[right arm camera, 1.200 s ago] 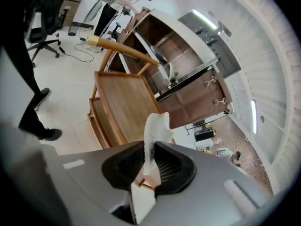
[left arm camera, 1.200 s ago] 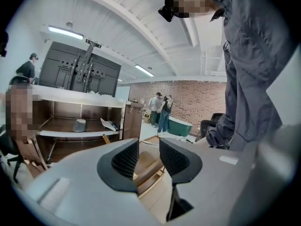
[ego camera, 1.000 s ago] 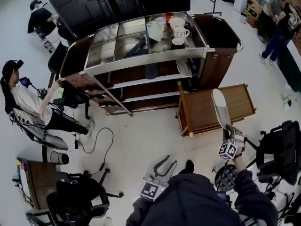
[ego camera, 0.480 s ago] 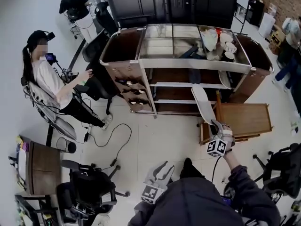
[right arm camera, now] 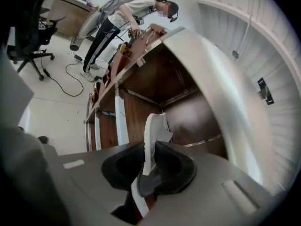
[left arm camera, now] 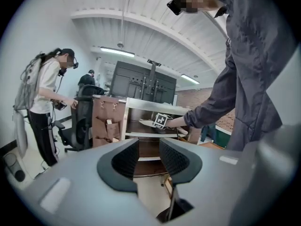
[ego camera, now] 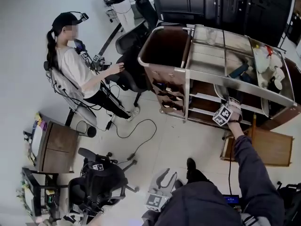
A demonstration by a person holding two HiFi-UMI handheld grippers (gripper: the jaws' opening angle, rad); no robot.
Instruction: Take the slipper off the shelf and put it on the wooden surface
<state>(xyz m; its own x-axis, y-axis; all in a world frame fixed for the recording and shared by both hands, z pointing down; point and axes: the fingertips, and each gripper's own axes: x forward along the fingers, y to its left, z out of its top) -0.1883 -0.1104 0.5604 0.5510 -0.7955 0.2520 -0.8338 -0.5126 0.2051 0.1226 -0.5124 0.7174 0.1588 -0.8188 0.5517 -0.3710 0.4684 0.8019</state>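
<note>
My right gripper (right arm camera: 149, 160) is shut on a white slipper (right arm camera: 153, 134), which stands on edge between the pads. The slipper's toe points into the wooden cart's upper shelf (right arm camera: 141, 112). In the head view the right gripper (ego camera: 229, 108) reaches under the cart's steel top (ego camera: 235, 74), and the slipper is mostly hidden there. The left gripper view shows the slipper (left arm camera: 148, 123) lying level inside the shelf. The low wooden table (ego camera: 275, 148) stands right of the arm. My left gripper (ego camera: 165, 178) hangs open and empty near my body, its jaws (left arm camera: 149, 157) apart.
Cups and a white jug (ego camera: 270, 67) stand on the cart's top at the right. A seated person (ego camera: 82, 74) is left of the cart, with a cable (ego camera: 136, 133) on the floor. An office chair (ego camera: 101, 182) and a small desk (ego camera: 54, 147) are at lower left.
The right gripper has carried the slipper from above the low wooden table leftward and into the cart's shelf. My head view has swung round. The left gripper has stayed low.
</note>
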